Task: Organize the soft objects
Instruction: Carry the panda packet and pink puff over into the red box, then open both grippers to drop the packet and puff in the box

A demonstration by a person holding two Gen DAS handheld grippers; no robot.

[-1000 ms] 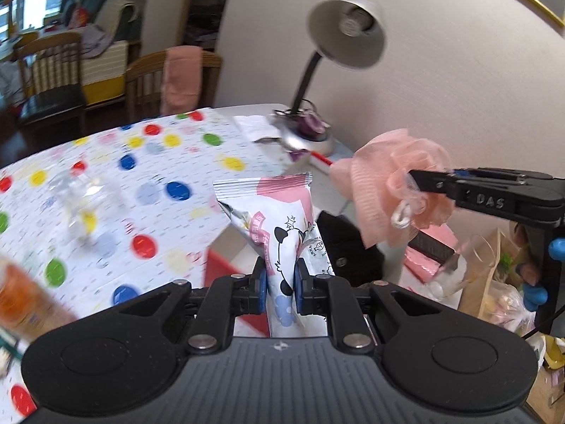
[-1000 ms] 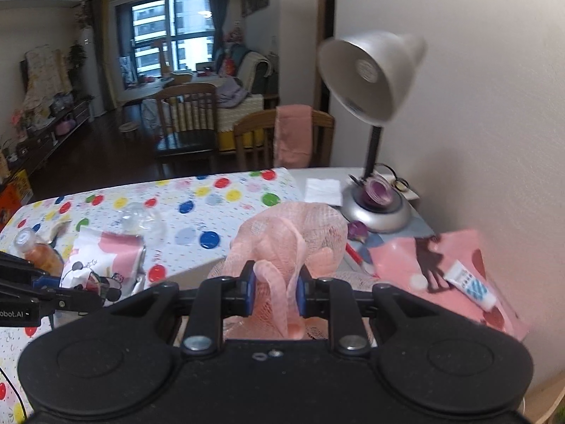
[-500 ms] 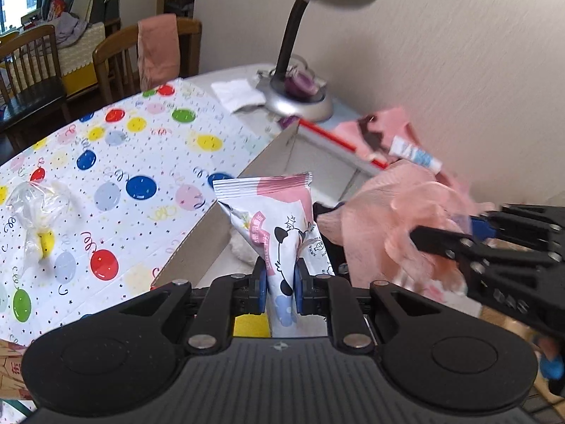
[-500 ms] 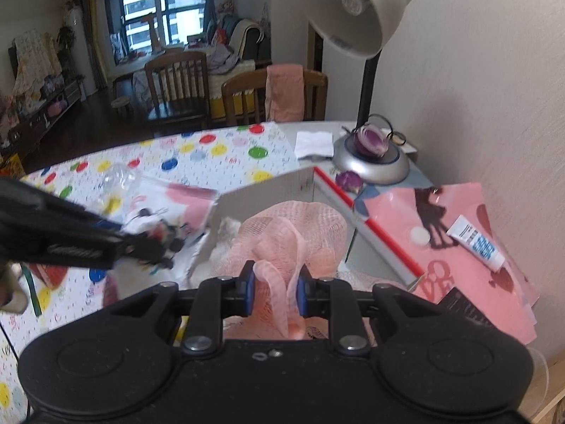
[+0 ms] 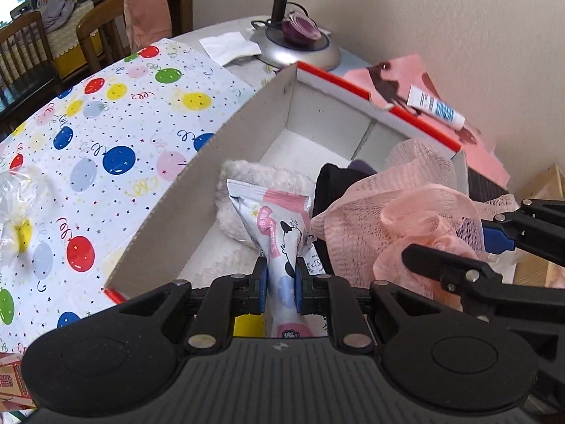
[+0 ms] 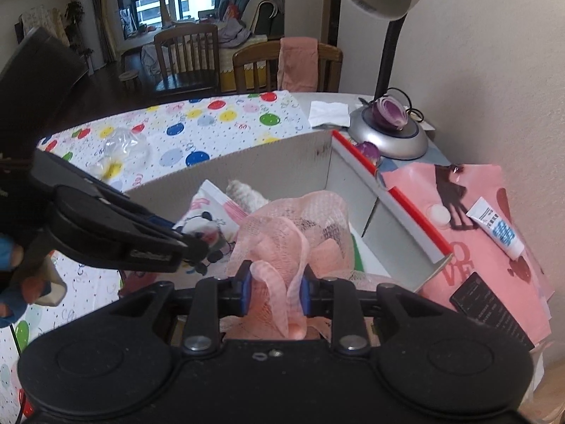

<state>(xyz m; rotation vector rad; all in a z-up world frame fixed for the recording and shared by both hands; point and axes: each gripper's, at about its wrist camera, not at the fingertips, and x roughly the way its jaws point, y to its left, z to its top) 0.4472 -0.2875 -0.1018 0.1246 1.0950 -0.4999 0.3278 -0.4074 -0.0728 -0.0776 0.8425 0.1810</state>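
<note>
An open cardboard box [image 5: 197,190] with a red rim stands on the table. My left gripper [image 5: 281,275] is shut on a panda-print tissue pack [image 5: 272,219], held low inside the box over a white fluffy cloth [image 5: 254,180]. My right gripper [image 6: 276,289] holds a pink mesh bath sponge [image 6: 293,226] over the box's near right part. Its jaws are opening, and the mesh still fills the gap between the pads. In the right wrist view the left gripper [image 6: 197,247] reaches in from the left with the pack [image 6: 208,219]. A black item [image 5: 335,183] lies under the sponge [image 5: 388,219].
A silver lamp base [image 5: 296,49] stands behind the box. A pink folder [image 6: 469,212] with a white tube [image 6: 498,228] lies to its right by the wall. The balloon-print tablecloth [image 5: 106,134] on the left bears a clear plastic bag [image 5: 17,212]. Chairs stand beyond the table.
Both grippers have come down into the box with their loads, the left one also moving right over it. The right gripper's pads now stand slightly wider around the mesh.
</note>
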